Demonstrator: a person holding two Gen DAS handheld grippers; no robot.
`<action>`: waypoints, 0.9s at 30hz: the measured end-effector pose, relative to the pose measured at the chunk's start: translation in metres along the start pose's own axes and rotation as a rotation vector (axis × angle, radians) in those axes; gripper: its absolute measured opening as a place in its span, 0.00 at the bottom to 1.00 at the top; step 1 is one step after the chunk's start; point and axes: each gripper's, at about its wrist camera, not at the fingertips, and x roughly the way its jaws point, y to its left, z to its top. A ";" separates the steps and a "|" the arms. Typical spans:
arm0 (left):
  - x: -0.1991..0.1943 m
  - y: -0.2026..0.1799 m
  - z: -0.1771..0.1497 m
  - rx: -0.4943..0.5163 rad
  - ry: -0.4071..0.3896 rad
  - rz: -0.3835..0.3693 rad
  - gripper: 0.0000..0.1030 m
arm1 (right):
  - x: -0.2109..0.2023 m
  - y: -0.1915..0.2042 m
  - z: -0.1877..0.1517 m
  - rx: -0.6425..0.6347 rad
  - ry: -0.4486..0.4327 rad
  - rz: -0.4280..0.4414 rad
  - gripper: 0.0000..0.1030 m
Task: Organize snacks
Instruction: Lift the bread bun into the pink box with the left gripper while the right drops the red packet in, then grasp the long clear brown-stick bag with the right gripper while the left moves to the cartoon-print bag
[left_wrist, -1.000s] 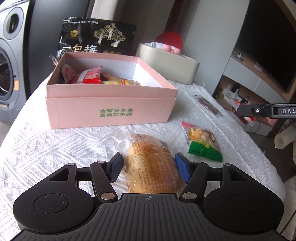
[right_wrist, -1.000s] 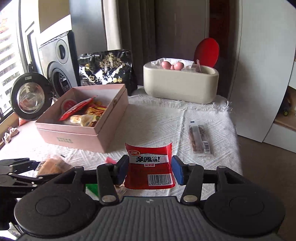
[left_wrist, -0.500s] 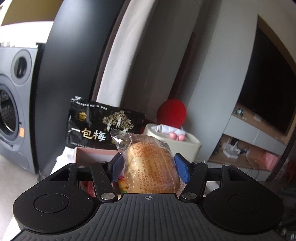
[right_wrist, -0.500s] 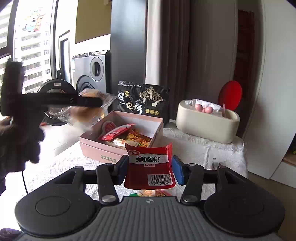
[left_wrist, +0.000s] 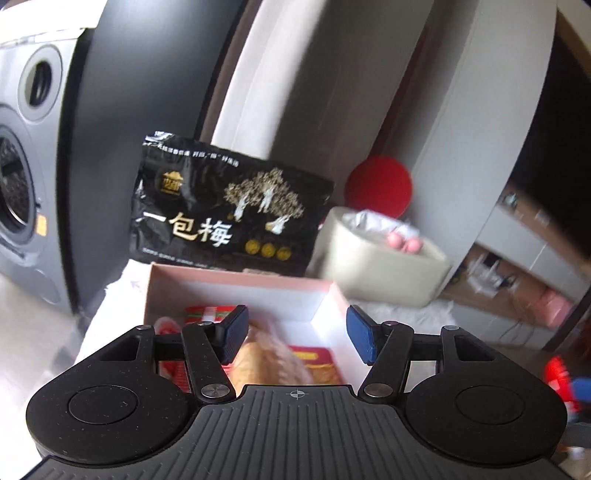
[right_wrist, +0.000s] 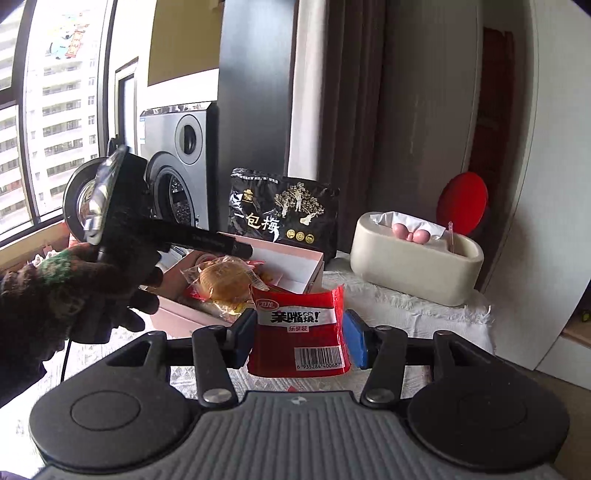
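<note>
White textured cloth (right_wrist: 399, 314) carries one pink box (left_wrist: 236, 286), over which the left gripper (left_wrist: 295, 334) hangs spread apart with one wrapped bun (right_wrist: 223, 282) loose below it, while at four o'clock the right gripper (right_wrist: 299, 334) pinches one red packet (right_wrist: 299, 332).

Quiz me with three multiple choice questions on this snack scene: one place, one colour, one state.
1. The packet in the right gripper is: A green, B red, C black.
2. The wrapped bun is: A in the right gripper, B on the floor, C at the pink box.
3. The left gripper is: A open, B shut on the bun, C shut on a packet.
Answers: B, red wrapper with barcode; C, it shows over the box's snacks; A, fingers apart, gripping nothing.
</note>
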 end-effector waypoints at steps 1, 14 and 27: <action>-0.006 0.004 0.005 -0.045 -0.014 -0.050 0.62 | 0.003 -0.002 0.006 0.016 -0.004 0.004 0.49; -0.063 -0.008 -0.023 0.044 -0.029 0.139 0.62 | 0.126 0.006 0.114 0.145 -0.015 0.071 0.73; -0.045 -0.053 -0.117 0.087 0.231 -0.014 0.62 | 0.102 -0.098 -0.018 0.164 0.165 -0.162 0.74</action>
